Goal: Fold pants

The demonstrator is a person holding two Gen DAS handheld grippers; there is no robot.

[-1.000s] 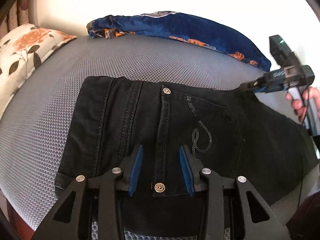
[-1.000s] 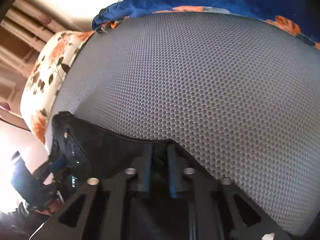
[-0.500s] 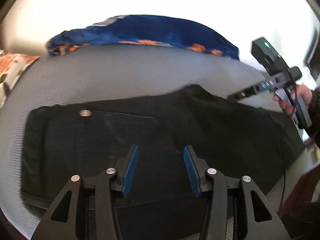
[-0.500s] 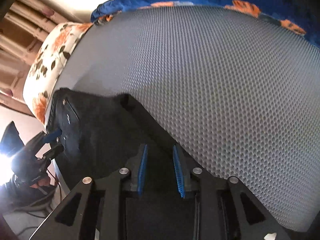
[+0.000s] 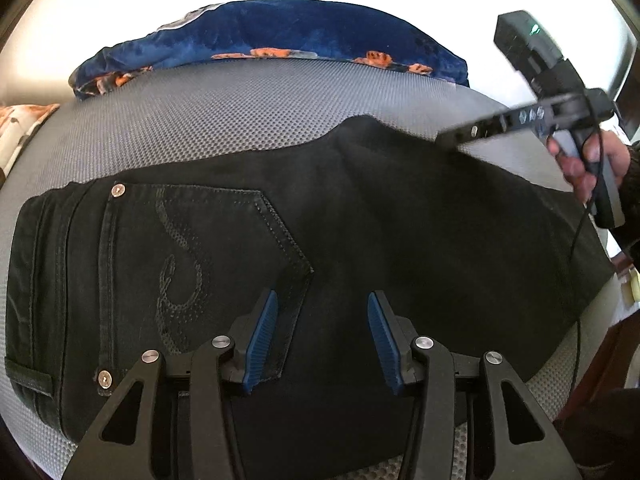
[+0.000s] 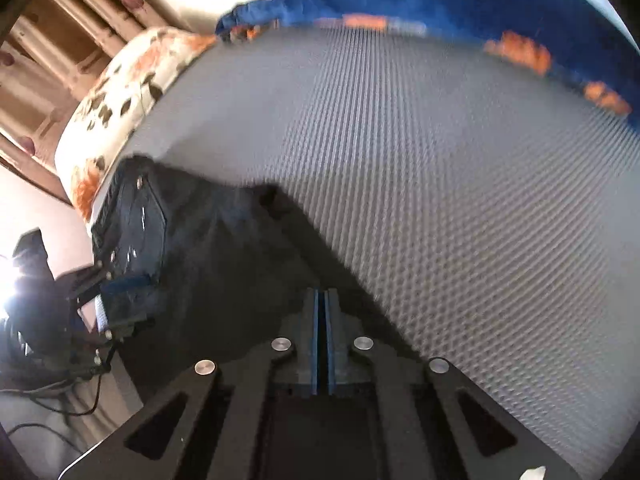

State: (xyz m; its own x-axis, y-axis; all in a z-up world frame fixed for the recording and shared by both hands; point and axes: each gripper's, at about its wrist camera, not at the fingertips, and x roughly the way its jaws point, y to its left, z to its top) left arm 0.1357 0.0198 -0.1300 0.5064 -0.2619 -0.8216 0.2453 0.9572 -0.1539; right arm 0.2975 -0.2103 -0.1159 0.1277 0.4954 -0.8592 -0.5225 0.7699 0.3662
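Pants [image 5: 360,240] lie flat on grey mattress [image 5: 240,120], pocket under left gripper [image 5: 320,336], fingers spread, empty. Right gripper [image 6: 321,344] fingers pressed together at pants' far edge; whether they pinch cloth is unclear.

Pants [image 5: 360,216] on grey mesh mattress [image 5: 224,120]

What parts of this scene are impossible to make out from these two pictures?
- Pants: the near edge in the left wrist view is hidden behind the open left gripper; the leg ends run off the right edge.
- Right gripper: its pads meet in the right wrist view, but whether cloth is pinched between them cannot be told.
- Grey mesh surface: motion blur smears it in the right wrist view.
- Blue floral blanket: its far side is out of sight.
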